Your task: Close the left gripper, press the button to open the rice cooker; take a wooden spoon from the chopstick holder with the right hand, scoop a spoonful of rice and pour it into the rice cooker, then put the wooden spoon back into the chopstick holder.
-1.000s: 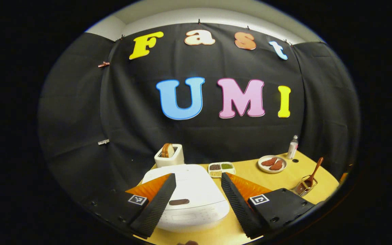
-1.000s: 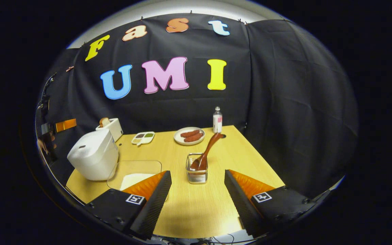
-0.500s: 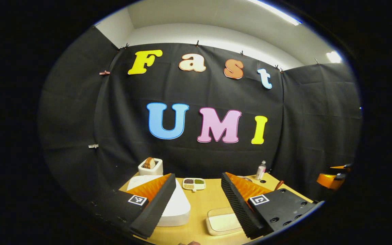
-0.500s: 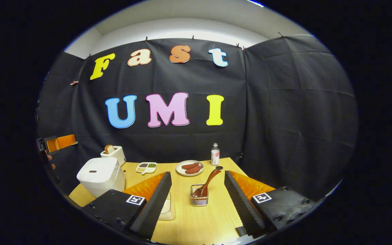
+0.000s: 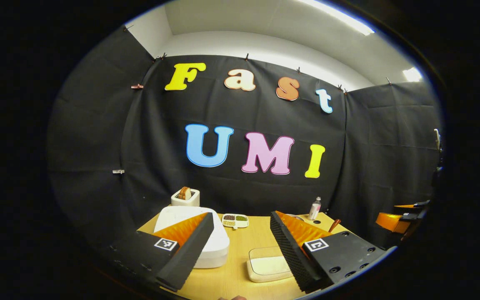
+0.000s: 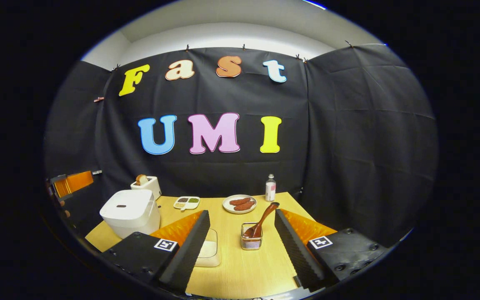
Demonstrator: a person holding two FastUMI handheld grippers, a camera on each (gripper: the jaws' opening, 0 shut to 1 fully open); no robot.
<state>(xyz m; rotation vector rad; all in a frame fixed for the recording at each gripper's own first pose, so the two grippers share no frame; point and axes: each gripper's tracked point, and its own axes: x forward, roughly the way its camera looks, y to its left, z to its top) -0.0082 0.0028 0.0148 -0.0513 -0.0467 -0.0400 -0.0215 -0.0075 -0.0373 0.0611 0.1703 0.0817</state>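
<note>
The white rice cooker (image 6: 131,211) stands with its lid down at the table's left, a dark button (image 6: 121,206) on top. In the left gripper view the rice cooker (image 5: 213,246) lies low, partly behind one finger of my open left gripper (image 5: 242,216). A wooden spoon (image 6: 263,217) leans in the wire chopstick holder (image 6: 251,242), ahead of my right gripper (image 6: 242,213), which is open and empty. A clear box of rice (image 6: 209,251) sits between cooker and holder. The box of rice (image 5: 267,265) is also near the left gripper.
At the back of the yellow table (image 6: 236,271) are a toaster (image 6: 146,185), a divided tray (image 6: 186,202), a plate of sausages (image 6: 240,203) and a small bottle (image 6: 270,188). The left gripper (image 6: 71,183) hangs off the table's left side.
Both grippers have pulled back and tilted up, so the table sits lower in both views. The left gripper has drawn away from above the rice cooker. Both stay open.
</note>
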